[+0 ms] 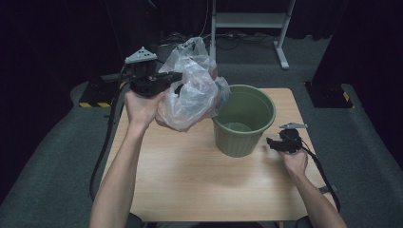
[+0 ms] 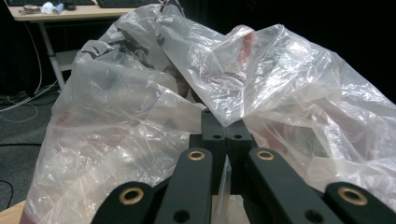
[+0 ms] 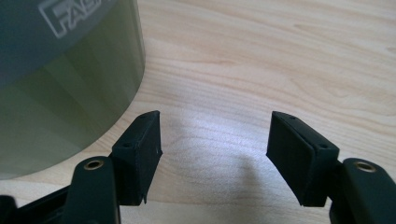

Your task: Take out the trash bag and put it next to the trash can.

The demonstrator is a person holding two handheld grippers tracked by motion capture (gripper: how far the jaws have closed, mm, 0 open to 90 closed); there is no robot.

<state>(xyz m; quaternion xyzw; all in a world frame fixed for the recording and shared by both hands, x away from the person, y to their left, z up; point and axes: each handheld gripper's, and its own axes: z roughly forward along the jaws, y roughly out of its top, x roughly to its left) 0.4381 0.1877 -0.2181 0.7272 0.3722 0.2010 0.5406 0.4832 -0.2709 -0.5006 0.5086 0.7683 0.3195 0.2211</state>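
Left gripper (image 1: 175, 77) is raised above the table's far left corner, jaws pressed together on a fold of one clear plastic bag (image 1: 192, 90); in the left gripper view the film (image 2: 154, 107) is thin, crinkled, glossy, with reddish patches showing through, and it billows around the pinched jaws. Right gripper (image 1: 272, 143) sits low over the table, just beside the bin's right side, jaws spread with bare wood between them; the right gripper view shows its flat black pads (image 3: 140, 154) apart, not touching the bin wall. One green plastic bin (image 1: 244, 119): round, tapered, ribbed sides, open top, with embossed lettering low on its wall (image 3: 65, 88). Bag hangs to the left of the bin's rim, its edge touching or overlapping it. One light wood-grain table (image 1: 190, 175), rounded corners; near half is open.
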